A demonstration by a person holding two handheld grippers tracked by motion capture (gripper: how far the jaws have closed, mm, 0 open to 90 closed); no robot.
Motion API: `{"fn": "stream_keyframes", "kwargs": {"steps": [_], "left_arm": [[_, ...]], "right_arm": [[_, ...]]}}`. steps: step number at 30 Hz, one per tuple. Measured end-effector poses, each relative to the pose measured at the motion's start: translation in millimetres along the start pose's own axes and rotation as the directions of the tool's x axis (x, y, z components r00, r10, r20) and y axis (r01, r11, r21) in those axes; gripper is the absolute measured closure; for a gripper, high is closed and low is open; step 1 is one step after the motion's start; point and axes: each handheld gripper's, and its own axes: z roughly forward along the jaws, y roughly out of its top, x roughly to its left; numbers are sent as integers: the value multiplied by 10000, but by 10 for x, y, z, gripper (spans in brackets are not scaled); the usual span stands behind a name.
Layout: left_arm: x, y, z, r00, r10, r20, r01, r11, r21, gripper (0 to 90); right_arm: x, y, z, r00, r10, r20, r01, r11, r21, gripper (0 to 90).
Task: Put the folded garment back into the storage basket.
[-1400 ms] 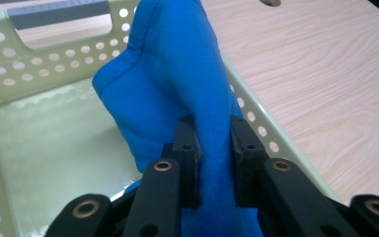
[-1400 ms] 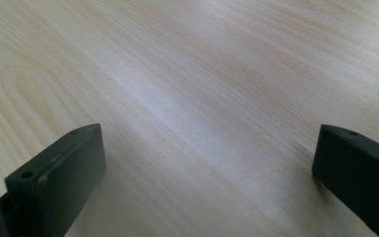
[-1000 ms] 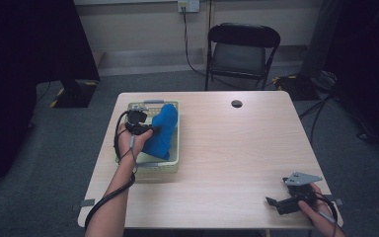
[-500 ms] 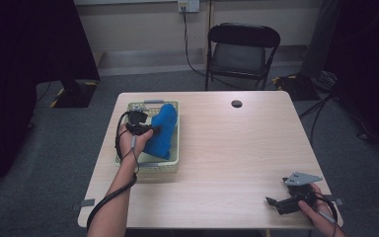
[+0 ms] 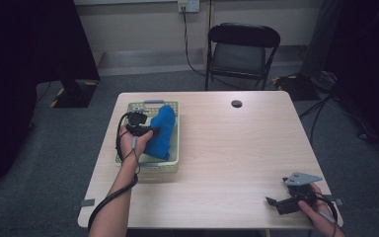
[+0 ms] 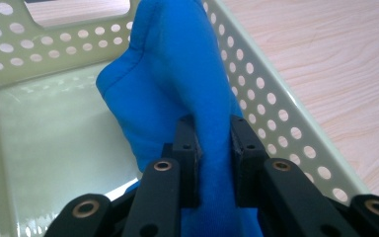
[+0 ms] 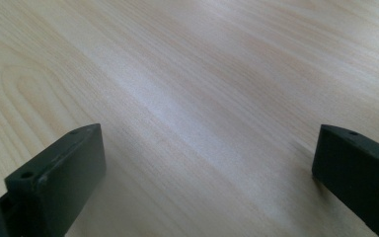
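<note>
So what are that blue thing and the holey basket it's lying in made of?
The blue cloth looks like soft knit fabric, matte: it shows fine ribbing, a stitched seam and folds where the left gripper pinches it. The basket looks like moulded plastic, pale cream and slightly glossy, with even rows of round holes and a cut-out handle. The table seems to be wood-grain laminate.

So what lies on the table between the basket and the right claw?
Nothing: in the high view, bare wooden table runs from the basket, where the left claw grips the blue cloth, to the right claw.
</note>
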Motion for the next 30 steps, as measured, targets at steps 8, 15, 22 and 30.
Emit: {"fn": "stream_keyframes", "kwargs": {"steps": [8, 15, 22, 30], "left_arm": [[-7, -15, 73, 10000, 21, -23, -21, 9997, 254, 768], [-23, -27, 163, 10000, 18, 9, -19, 9988, 494, 768], [-31, -39, 235, 10000, 78, 27, -80, 9970, 776, 767], [-13, -57, 283, 10000, 75, -4, -74, 9952, 981, 766]], "right_arm": [[0, 0, 0, 10000, 0, -1, 0, 10000, 1, 0], [0, 0, 0, 10000, 0, -1, 0, 10000, 1, 0], [0, 0, 0, 10000, 3, -1, -3, 10000, 3, 0], [0, 0, 0, 10000, 1, -2, -1, 10000, 3, 0]]}}
